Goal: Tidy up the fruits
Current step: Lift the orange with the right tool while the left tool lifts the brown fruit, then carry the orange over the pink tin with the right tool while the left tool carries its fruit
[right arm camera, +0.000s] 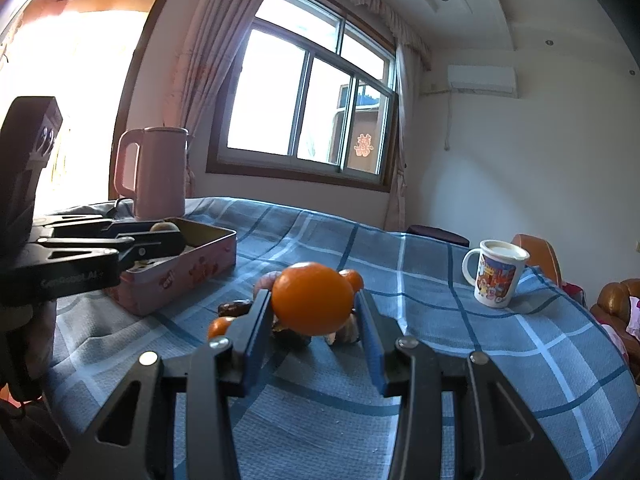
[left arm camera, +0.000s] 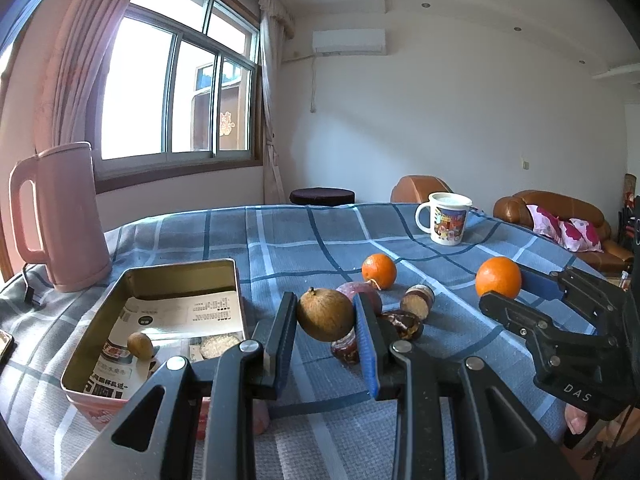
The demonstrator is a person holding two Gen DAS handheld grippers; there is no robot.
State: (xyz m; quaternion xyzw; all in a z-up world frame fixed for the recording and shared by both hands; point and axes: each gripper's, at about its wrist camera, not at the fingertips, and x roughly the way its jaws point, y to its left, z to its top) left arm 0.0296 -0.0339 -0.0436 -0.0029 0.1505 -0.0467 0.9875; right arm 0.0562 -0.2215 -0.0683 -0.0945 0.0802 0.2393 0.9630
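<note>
A brown round fruit is clamped between the fingers of the left gripper and is carried clear of the table, just beside the open tin, presumably so that it can be set down next to the smaller brown fruit already lying inside on printed paper. An orange is pinched likewise between the fingers of the right gripper, lifted above the cloth; it is judged to be bound for the same tin, which is seen at the left in the right wrist view.

On the checked cloth between the two grippers a loose cluster is left unsorted: a second orange, a reddish fruit partly hidden behind a finger, and several dark pieces whose kind cannot be told.

Further out, a pink kettle is stood behind the tin and a printed mug is kept at the far right, both well apart from the fruit.
</note>
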